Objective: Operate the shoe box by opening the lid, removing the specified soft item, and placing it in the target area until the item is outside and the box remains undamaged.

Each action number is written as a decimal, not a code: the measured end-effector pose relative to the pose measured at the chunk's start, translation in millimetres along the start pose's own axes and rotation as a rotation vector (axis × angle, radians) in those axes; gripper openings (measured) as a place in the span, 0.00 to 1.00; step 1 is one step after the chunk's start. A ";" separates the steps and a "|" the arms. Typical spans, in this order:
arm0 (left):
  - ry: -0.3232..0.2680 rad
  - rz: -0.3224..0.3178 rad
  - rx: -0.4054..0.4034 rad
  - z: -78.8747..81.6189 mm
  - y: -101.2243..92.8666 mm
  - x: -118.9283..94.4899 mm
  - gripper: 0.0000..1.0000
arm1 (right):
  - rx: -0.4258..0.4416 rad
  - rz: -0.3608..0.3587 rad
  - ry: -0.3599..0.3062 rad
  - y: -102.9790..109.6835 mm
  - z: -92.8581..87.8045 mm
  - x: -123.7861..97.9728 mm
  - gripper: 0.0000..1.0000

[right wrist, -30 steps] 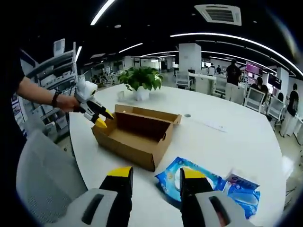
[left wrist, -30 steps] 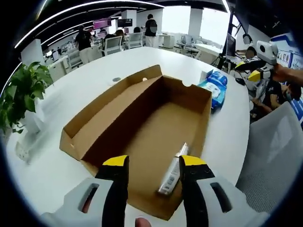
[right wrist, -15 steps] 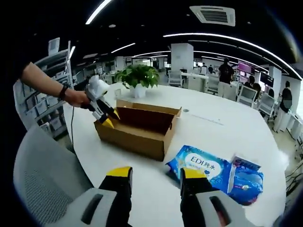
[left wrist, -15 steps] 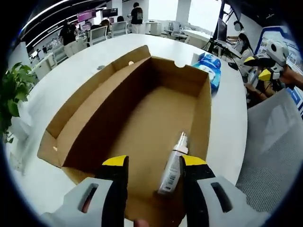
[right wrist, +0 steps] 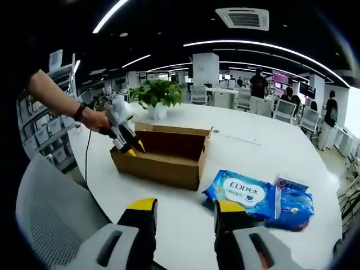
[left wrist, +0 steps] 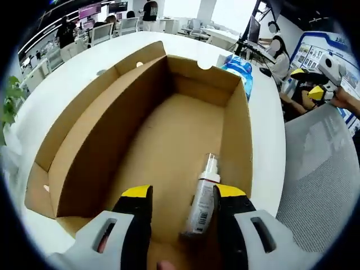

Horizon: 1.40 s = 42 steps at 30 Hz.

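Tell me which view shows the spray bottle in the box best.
The left gripper view. It looks straight down into the open shoe box, where the spray bottle lies on the box floor between the open left gripper jaws. In the right gripper view the box's near wall hides its inside, so the bottle cannot be made out.

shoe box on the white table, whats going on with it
A person holds tongs in each hand. The cardboard shoe box sits open on the white table. The left tongs, jaws open, reach down into it, with a small spray bottle lying between them on the box floor, not gripped. The right tongs hover open near two blue wipe packs lying outside the box.
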<state>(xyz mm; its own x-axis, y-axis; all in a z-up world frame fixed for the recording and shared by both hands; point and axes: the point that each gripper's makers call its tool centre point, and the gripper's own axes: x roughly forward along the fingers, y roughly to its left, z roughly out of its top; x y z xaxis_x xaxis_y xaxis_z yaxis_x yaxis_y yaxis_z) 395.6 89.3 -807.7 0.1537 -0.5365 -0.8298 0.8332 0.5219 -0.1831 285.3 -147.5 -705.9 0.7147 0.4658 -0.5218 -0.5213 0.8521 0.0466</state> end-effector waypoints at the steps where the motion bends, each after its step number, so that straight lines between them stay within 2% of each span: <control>1: 0.005 -0.010 0.004 -0.2 -0.8 1.5 0.44 | 0.000 -0.002 0.001 0.9 -0.5 0.4 0.38; 5: 0.023 -0.075 0.010 -1.8 -9.6 7.4 0.41 | -0.011 -0.022 0.005 -3.4 -1.9 -0.5 0.38; 10: 0.068 -0.105 0.047 -8.1 -15.4 16.4 0.43 | 0.033 -0.045 -0.016 -12.1 -0.6 -4.2 0.37; 12: 0.069 -0.126 0.035 -6.6 -19.4 17.7 0.44 | 0.033 -0.048 -0.012 -11.9 -1.6 -3.7 0.37; 25: 0.064 -0.153 0.019 -6.9 -25.4 17.0 0.41 | -0.015 -0.044 0.001 -9.5 -2.5 -2.1 0.37; 33: 0.084 -0.118 0.044 -10.0 -23.2 20.0 0.41 | -0.031 -0.045 0.012 -8.5 -4.3 -1.1 0.37; 36: 0.159 -0.053 0.137 -23.4 -15.0 22.3 0.40 | -0.038 -0.044 0.013 -7.3 -4.1 -0.9 0.36; 38: 0.148 -0.062 0.136 -23.2 -19.2 23.9 0.38 | -0.042 -0.043 0.015 -6.7 -4.2 -0.6 0.36; 42: 0.133 -0.049 0.108 -20.2 -15.1 21.7 0.38 | -0.044 -0.047 0.014 -7.6 -4.0 -0.8 0.36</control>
<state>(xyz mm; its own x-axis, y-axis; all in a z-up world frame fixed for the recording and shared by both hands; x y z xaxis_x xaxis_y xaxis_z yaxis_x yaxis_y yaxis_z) 375.6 83.2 -833.6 0.0457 -0.4633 -0.8850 0.8915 0.4187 -0.1732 286.9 -155.3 -709.3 0.7324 0.4216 -0.5347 -0.5075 0.8615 -0.0158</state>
